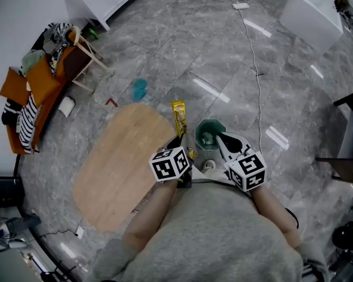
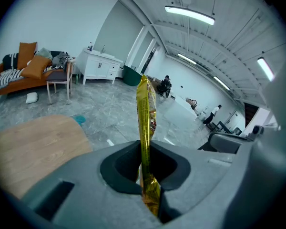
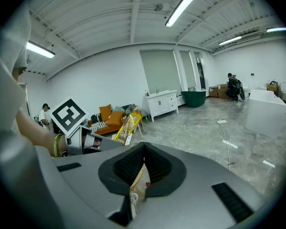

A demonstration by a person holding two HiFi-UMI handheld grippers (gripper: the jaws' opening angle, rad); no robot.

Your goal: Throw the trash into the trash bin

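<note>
Head view: two grippers over a glossy grey marble-look floor (image 1: 235,69), beside one rounded wooden table (image 1: 106,175). The left gripper (image 1: 180,140) pinches one long, crinkly yellow foil wrapper (image 1: 178,117), just beside one dark green trash bin (image 1: 198,135).

Left gripper view: jaws clamped on the upright wrapper.

Right gripper view: the right gripper (image 3: 136,187) has its jaws closed on one pale, crumpled packet scrap (image 3: 140,173).

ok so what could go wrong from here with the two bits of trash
The yellow wrapper is pinched only at its bottom end by the left gripper and, in the head view, sits left of the green bin, so an early release may miss. The right gripper holds just a small pale scrap, which could slip.
</note>
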